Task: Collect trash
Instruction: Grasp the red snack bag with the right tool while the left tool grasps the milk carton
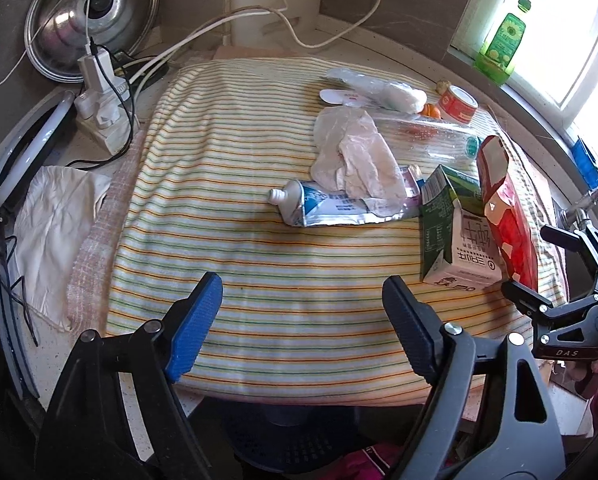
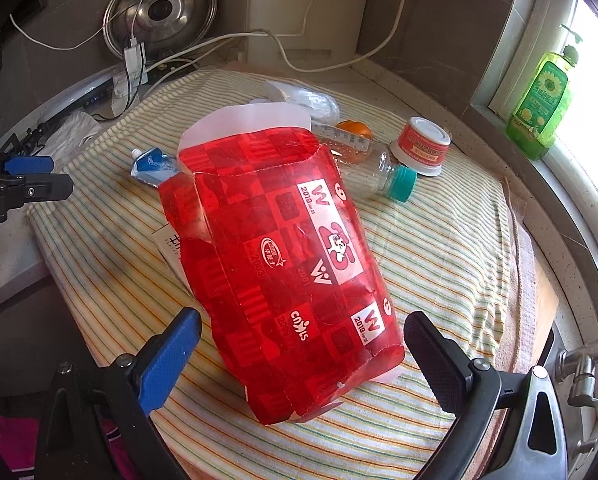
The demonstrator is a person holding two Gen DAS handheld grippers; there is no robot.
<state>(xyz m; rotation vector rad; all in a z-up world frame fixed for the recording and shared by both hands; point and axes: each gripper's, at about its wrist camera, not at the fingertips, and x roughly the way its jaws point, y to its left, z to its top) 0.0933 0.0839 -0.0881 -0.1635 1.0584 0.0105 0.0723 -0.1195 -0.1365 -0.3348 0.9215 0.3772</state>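
Where the striped cloth point(image 1: 283, 280) hangs over the table's near edge, the left gripper point(image 1: 303, 316) hovers with its fingers spread wide, nothing between them, only bare cloth beneath. Right gripper point(image 2: 303, 356) likewise released, jaws wide apart, sitting either side of the near end of a red paper bag point(image 2: 283, 264); the pads do not touch it.

Red bag lies flattened on the cloth, its open white-lined mouth pointing away. Just beside it, on its left, a green and white milk carton point(image 1: 455, 232) on its side, touching the bag.

Mid-cloth: a squeezed toothpaste tube point(image 1: 319, 206), cap end pointing left, with a crumpled tissue point(image 1: 355, 160) lying over its far end.

Beyond these, a clear plastic bottle point(image 2: 363, 164) with a teal cap lies on its side. An orange object point(image 2: 355, 130) sits behind it, too hidden to identify. Near the bottle's cap, a small red tub point(image 2: 421, 146) with a white rim. Farther back, a clear plastic wrapper point(image 1: 375, 90).

Off the cloth, far left: a power strip point(image 1: 103, 116) with plugs and cords, and a metal lid point(image 1: 93, 12) leaning against the wall. Green soap bottle point(image 2: 543, 108) on the window ledge at right.
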